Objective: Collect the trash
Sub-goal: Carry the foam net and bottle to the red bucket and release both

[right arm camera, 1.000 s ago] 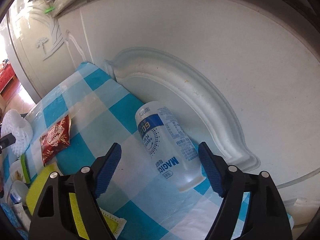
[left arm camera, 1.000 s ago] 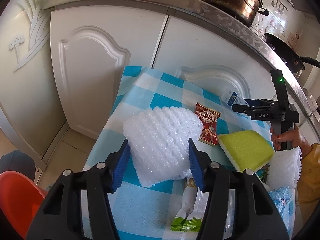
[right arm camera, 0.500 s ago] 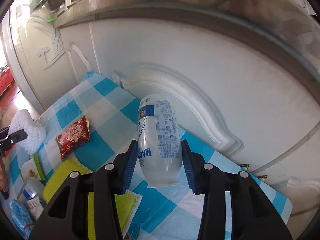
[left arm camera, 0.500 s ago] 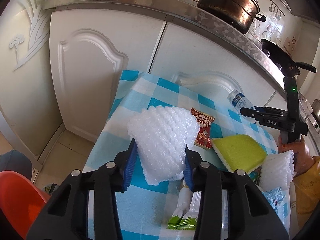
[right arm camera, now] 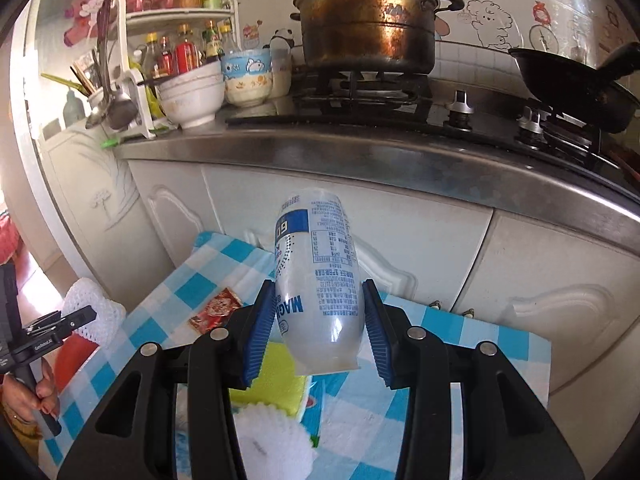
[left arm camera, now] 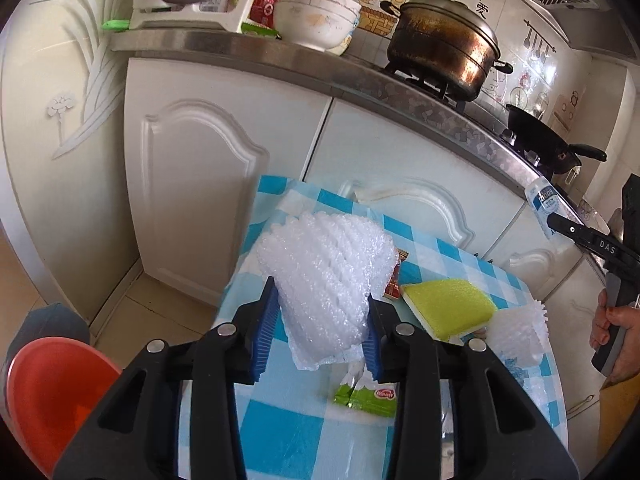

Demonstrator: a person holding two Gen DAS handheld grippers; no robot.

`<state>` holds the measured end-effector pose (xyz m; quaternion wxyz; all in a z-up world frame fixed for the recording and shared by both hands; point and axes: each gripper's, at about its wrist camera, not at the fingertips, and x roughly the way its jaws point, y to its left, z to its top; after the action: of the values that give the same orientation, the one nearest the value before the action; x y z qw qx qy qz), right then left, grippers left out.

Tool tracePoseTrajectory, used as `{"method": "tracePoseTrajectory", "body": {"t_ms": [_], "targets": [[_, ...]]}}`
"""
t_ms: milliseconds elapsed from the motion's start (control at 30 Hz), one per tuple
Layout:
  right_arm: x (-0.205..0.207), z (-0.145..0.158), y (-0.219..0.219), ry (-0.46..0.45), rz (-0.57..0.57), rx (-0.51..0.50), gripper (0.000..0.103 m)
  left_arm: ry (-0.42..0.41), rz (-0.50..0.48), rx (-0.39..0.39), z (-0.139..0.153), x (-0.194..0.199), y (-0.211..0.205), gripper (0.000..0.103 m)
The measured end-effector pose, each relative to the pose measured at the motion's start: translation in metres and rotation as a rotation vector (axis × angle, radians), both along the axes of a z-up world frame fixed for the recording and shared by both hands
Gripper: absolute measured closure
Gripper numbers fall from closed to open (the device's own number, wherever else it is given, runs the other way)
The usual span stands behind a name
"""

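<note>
White foam netting fills the clamped left tool; right tool grips a bottle.

walls: tiled, with cartoon stickers and red characters
counter: grey speckled worktop over white cabinet doors with arched panels
stove: gas hob bearing a tarnished lidded pot; a black wok on the far burner
shelf: white rack with sauce bottles, ladles and stacked bowls beside it
floor: beige tiles
table: blue and white checked cloth, standing just before the cabinets
side panel: cream door with a raised flower pattern
light: bright daylight, glaring off the walls
</note>
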<state>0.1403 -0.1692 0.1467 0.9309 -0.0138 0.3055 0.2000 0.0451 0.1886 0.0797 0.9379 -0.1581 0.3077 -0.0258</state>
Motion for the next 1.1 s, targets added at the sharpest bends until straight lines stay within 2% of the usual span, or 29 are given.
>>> {"method": "tracePoseTrajectory", "body": {"t_ms": [133, 233, 400, 500, 567, 667, 833, 967, 1100], "targets": [[-0.046, 0.004, 0.006, 0.008, 0.028, 0.058, 0.058, -0.025, 0.046, 0.042, 0.016, -0.046, 0.028, 0.064], [-0.081, -0.004, 0.021, 0.043, 0.068, 0.106, 0.058, -0.025, 0.087, 0.064, 0.021, -0.082, 0.055, 0.064], [-0.139, -0.026, 0.067, 0.126, 0.181, 0.190, 0.058, 0.006, 0.183, 0.087, 0.014, -0.137, 0.101, 0.064], [-0.166, -0.043, 0.107, 0.192, 0.256, 0.233, 0.058, 0.040, 0.244, 0.104, 0.001, -0.165, 0.130, 0.064], [-0.180, -0.053, 0.135, 0.236, 0.305, 0.254, 0.058, 0.061, 0.270, 0.087, -0.009, -0.177, 0.148, 0.064], [-0.196, -0.069, 0.183, 0.308, 0.378, 0.256, 0.058, 0.101, 0.303, 0.066, -0.029, -0.189, 0.172, 0.063], [-0.207, -0.093, 0.264, 0.412, 0.478, 0.214, 0.058, 0.155, 0.301, 0.009, -0.062, -0.191, 0.191, 0.062], [-0.201, -0.109, 0.312, 0.462, 0.500, 0.157, 0.058, 0.198, 0.282, -0.017, -0.087, -0.180, 0.194, 0.060], [-0.192, -0.124, 0.347, 0.476, 0.485, 0.066, 0.057, 0.249, 0.268, -0.023, -0.110, -0.167, 0.194, 0.053]]}}
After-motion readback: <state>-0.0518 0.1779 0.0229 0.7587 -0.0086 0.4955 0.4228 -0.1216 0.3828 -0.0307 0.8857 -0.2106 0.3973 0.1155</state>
